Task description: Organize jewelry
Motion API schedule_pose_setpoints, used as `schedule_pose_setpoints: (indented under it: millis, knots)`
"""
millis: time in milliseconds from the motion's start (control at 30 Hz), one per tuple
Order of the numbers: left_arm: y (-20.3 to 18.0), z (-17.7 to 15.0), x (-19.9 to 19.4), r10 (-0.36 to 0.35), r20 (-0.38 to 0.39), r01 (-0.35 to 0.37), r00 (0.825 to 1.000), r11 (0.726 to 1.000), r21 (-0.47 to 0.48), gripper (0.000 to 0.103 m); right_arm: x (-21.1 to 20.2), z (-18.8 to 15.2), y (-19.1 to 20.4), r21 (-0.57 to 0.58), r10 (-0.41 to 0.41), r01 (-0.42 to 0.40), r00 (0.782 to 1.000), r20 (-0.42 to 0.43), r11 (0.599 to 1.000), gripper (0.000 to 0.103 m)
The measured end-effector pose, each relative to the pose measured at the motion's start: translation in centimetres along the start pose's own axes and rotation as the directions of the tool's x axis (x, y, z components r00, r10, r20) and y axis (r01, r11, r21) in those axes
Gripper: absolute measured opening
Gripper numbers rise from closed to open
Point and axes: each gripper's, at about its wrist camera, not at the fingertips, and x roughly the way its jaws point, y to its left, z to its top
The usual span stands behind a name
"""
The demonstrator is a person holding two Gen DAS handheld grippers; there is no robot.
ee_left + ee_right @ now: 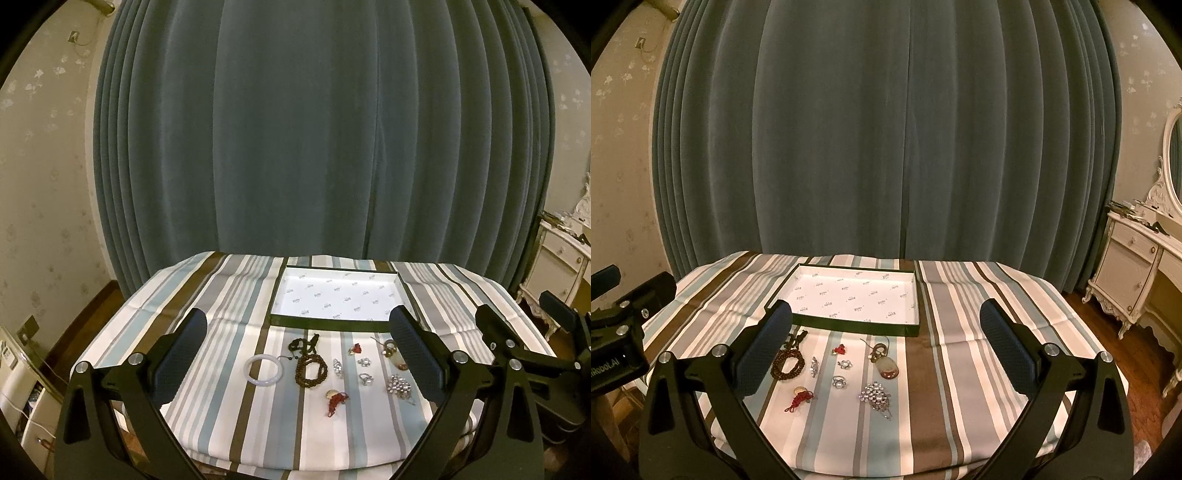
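Note:
A shallow green-rimmed box (325, 325) with a white printed lining stands at the table's middle back; it also shows in the right wrist view (857, 327). In front of it lie several jewelry pieces: a white bangle (264, 370), a brown bead bracelet (311, 370) (788, 363), a dark cord necklace (303, 343), a red tassel charm (335, 399) (800, 397), rings (365, 379) (839, 382), a crystal brooch (399, 386) (876, 396) and an amber pendant (888, 367). My left gripper (297, 354) is open above the near table edge. My right gripper (886, 347) is open too, empty.
The table wears a striped cloth (979, 332) in blue, brown and white. A grey-green curtain (886, 147) hangs behind it. A white dresser (1137, 273) stands at the right. The right gripper shows at the left wrist view's right edge (517, 343).

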Motion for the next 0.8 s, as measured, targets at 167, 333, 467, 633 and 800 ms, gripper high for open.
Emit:
schedule_pose_setpoints:
  millis: [167, 333, 467, 633, 800]
  knots:
    - [0.26, 0.22, -0.09, 0.003, -0.004, -0.003, 1.0, 1.0, -0.002, 0.098, 0.03, -0.05, 0.04, 0.0, 0.0, 0.0, 1.0, 0.0, 1.0, 0.101]
    - [0.29, -0.07, -0.2, 0.0, 0.0, 0.0, 1.0, 1.0, 0.0, 0.098, 0.05, -0.09, 0.02, 0.0, 0.0, 0.0, 1.0, 0.001, 1.0, 0.101]
    - [0.39, -0.05, -0.22, -0.001, 0.0, 0.001, 1.0, 1.0, 0.002, 0.098, 0.05, -0.09, 0.03, -0.001, -0.001, 0.001, 1.0, 0.001, 1.0, 0.101]
    - [0.22, -0.09, -0.07, 0.0, -0.001, 0.0, 1.0, 1.0, 0.001, 0.098, 0.07, -0.12, 0.06, -0.002, 0.0, 0.0, 1.0, 0.001, 1.0, 0.101]
    - [0.21, -0.09, -0.05, 0.0, -0.001, 0.0, 1.0, 1.0, 0.002, 0.098, 0.07, -0.11, 0.05, -0.003, 0.0, 0.0, 1.0, 0.001, 1.0, 0.101]
